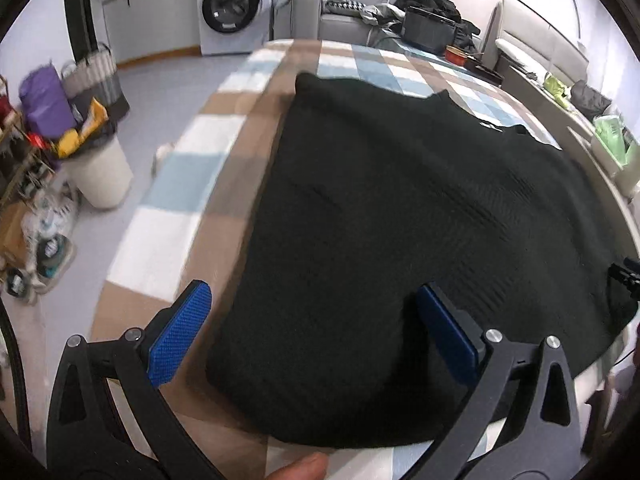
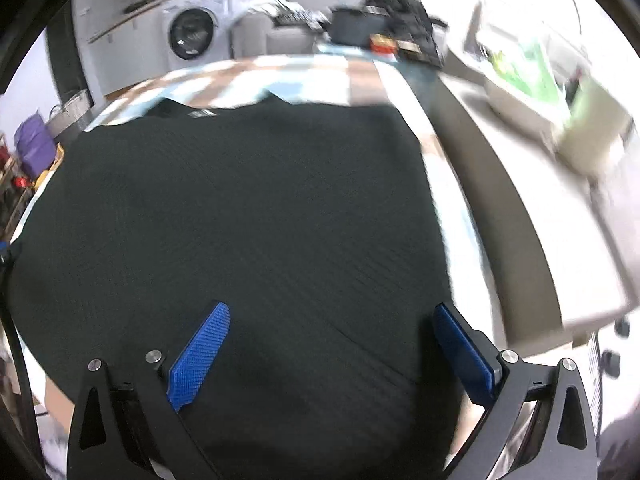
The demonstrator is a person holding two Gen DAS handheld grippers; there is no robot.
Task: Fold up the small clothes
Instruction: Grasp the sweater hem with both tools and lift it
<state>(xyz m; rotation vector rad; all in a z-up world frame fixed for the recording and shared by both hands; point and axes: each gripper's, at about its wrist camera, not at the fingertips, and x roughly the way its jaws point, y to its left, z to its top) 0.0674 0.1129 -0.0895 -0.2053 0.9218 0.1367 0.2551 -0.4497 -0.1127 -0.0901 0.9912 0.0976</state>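
The dark knit top (image 1: pixel 400 208) lies spread flat on the checked bed (image 1: pixel 176 216), collar at the far end. My left tongs (image 1: pixel 312 336) and right tongs (image 2: pixel 328 352) hover released over its near hem. I should pinch both hem corners evenly, then carry them toward the collar without dragging.

Blurred fisheye views, overexposed right side.

Sweater (image 1: pixel 400 200) flat on checked bedspread (image 1: pixel 168 240)
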